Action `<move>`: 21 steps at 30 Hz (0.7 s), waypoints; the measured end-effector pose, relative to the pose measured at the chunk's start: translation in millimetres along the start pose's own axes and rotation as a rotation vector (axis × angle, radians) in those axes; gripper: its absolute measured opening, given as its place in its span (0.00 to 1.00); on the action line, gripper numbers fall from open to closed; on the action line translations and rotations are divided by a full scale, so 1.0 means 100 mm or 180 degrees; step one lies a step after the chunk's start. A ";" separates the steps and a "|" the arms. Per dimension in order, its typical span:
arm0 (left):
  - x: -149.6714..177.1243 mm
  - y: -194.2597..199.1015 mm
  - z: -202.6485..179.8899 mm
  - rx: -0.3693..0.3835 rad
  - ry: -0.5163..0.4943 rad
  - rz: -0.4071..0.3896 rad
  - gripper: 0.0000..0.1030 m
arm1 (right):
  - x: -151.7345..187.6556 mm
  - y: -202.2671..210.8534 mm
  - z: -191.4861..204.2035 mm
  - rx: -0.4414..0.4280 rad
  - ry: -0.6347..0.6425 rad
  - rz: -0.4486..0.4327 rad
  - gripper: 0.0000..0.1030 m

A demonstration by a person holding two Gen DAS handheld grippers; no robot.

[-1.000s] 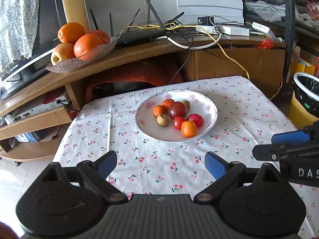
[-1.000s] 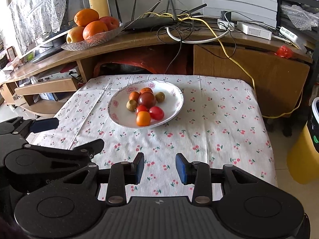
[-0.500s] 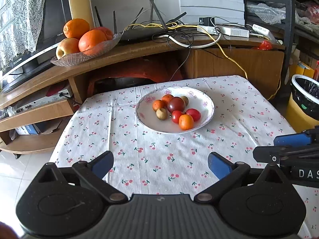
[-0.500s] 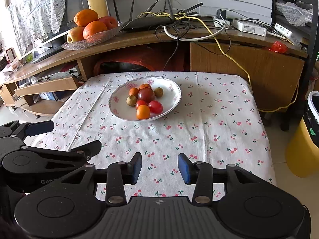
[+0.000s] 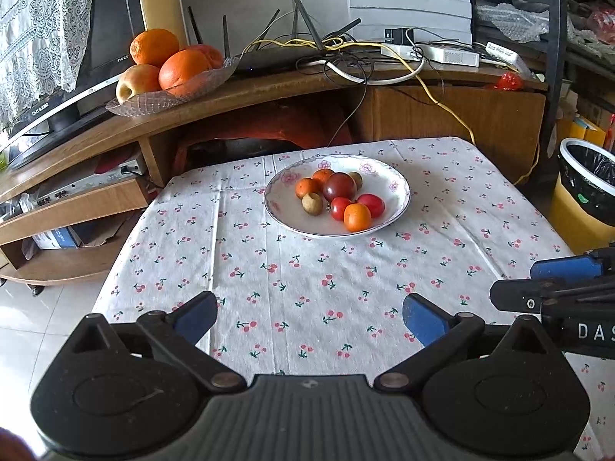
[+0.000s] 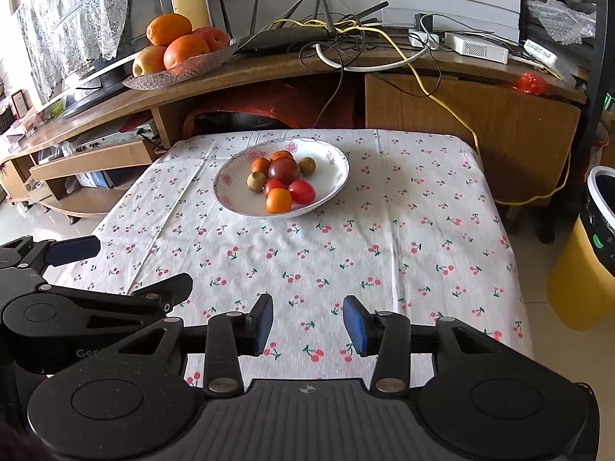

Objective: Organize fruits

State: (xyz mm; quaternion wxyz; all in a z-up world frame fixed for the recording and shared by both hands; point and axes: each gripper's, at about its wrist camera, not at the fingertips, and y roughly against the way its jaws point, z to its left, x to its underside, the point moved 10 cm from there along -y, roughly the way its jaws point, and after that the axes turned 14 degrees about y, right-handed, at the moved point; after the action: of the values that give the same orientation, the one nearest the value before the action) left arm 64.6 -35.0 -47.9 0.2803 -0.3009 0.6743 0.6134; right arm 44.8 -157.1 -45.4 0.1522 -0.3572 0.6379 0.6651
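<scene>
A white tablecloth (image 5: 307,276) printed with small red cherries covers the table. Behind it runs a curved wooden shelf unit (image 5: 269,88). A black router (image 5: 284,57) with upright antennas sits on its top among a tangle of black, white and yellow cables (image 6: 346,38), with a white power strip (image 5: 430,52) to the right and a crumpled red wrapper (image 5: 507,80) near the far end. A television (image 5: 57,88) stands at the left, partly draped with a lace cloth (image 5: 38,30). At the right edge, on the tiled floor, stands a yellow bin (image 6: 588,261) lined with a black bag.
</scene>
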 end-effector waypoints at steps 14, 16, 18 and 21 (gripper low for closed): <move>0.11 0.12 -0.03 -0.0010 -0.0014 -0.0005 1.00 | 0.12 0.10 0.04 0.0001 -0.0030 0.0029 0.36; 0.12 0.13 -0.03 -0.0022 -0.0026 -0.0006 1.00 | 0.14 0.11 0.06 -0.0002 -0.0030 0.0031 0.36; 0.13 0.13 -0.03 -0.0031 -0.0021 0.0002 1.00 | 0.15 0.11 0.06 0.0000 -0.0032 0.0039 0.36; 0.14 0.13 -0.02 -0.0040 -0.0017 0.0006 1.00 | 0.17 0.12 0.08 -0.0014 -0.0046 0.0056 0.36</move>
State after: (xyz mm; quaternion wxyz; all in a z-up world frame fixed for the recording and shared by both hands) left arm 45.6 -37.0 -50.0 0.2797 -0.3004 0.6699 0.6187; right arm 23.1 -155.5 -48.7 0.1501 -0.3471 0.6384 0.6704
